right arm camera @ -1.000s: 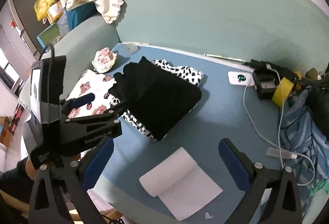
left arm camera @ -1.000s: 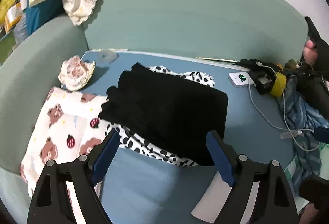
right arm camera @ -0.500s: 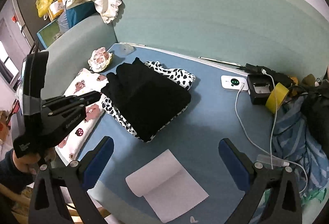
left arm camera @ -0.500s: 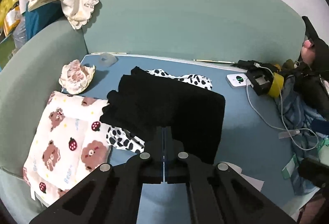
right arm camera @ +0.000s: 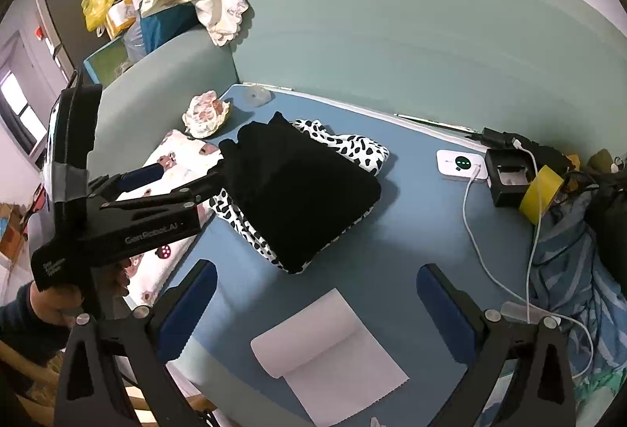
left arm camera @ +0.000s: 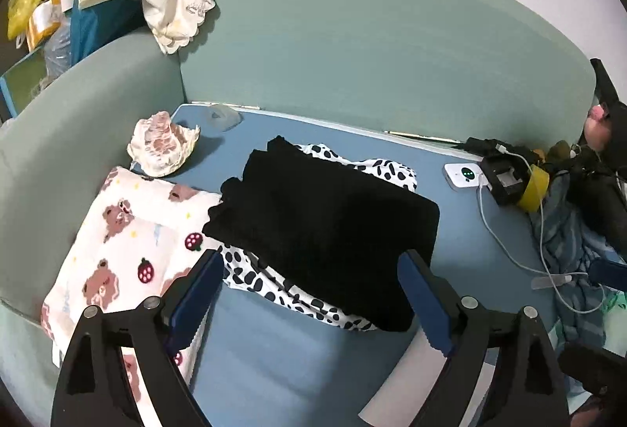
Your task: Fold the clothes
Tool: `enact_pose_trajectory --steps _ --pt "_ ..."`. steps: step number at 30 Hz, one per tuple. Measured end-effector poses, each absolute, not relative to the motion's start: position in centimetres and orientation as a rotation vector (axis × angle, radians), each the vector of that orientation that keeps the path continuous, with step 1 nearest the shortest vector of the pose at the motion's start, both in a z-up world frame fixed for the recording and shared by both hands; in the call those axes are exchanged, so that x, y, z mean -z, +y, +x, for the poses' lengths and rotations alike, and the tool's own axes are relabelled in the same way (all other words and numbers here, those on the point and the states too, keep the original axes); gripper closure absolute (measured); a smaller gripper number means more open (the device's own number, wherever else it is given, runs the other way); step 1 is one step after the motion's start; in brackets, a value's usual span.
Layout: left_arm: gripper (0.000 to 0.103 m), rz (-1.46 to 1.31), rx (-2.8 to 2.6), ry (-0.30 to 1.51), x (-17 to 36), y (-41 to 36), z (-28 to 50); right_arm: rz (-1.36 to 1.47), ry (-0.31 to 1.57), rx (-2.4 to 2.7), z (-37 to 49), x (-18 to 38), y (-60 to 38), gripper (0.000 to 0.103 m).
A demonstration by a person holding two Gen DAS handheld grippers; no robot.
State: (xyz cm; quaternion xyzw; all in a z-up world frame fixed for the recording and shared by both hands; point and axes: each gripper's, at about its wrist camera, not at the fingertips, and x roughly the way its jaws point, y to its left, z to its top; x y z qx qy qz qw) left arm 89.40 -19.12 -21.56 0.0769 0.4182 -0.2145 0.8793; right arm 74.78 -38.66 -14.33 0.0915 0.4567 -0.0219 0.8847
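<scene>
Black garment folded, lying on spotted cloth on blue sofa seat. Left hand-held gripper jaws just reopened, spread, empty; right hand-held gripper spread, empty. Best to square the stack edges gently, avoiding white paper.

A folded black garment lies flat atop a black-spotted white garment.

white paper sheet, yellow tape roll
</scene>
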Motion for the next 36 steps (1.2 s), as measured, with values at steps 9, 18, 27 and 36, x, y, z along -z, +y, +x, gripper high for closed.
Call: enact_pose_trajectory --steps 9,18,27,36 --pt "0.013 0.149 0.421 0.912 22.2 -18.7 89.9 0.172 0.958 0.031 74.7 14.5 -38.3 0.0" --pt "0.0 0.169 0.414 0.92 22.5 -18.6 89.8 0.158 0.957 0.032 75.0 14.5 -37.8 0.0" --pt "0.0 0.147 0.413 0.92 22.5 -18.3 89.7 0.142 0.944 0.01 75.3 14.1 -37.0 0.0" --pt "0.0 0.141 0.4 0.915 22.7 -18.0 89.9 0.126 0.932 0.0 75.6 13.9 -36.3 0.0"
